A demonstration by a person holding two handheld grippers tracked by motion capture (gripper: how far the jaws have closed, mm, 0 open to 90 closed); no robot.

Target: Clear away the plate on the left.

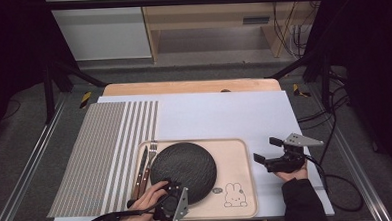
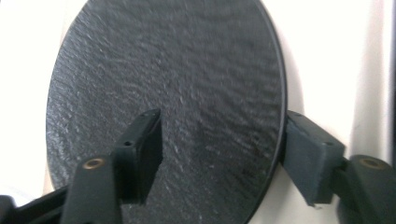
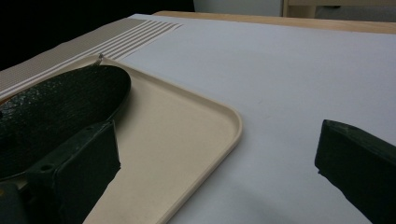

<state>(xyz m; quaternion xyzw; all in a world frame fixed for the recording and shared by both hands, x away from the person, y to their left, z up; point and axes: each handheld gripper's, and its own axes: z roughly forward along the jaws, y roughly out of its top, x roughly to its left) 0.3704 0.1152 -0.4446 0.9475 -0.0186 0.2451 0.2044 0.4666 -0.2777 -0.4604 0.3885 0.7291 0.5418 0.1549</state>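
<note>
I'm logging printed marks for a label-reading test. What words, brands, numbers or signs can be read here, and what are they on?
No text can be read.
The beige tray carries a line drawing of a rabbit, a picture and not lettering.
A small dark mark beside the rabbit, next to the black plate, may be print but is too small to read.

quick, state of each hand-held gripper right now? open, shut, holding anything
Left hand-held gripper: open, jaws astride the edge of the black plate, pads not pressing on it.
Right hand-held gripper: open, holding nothing, beside the tray.
</note>
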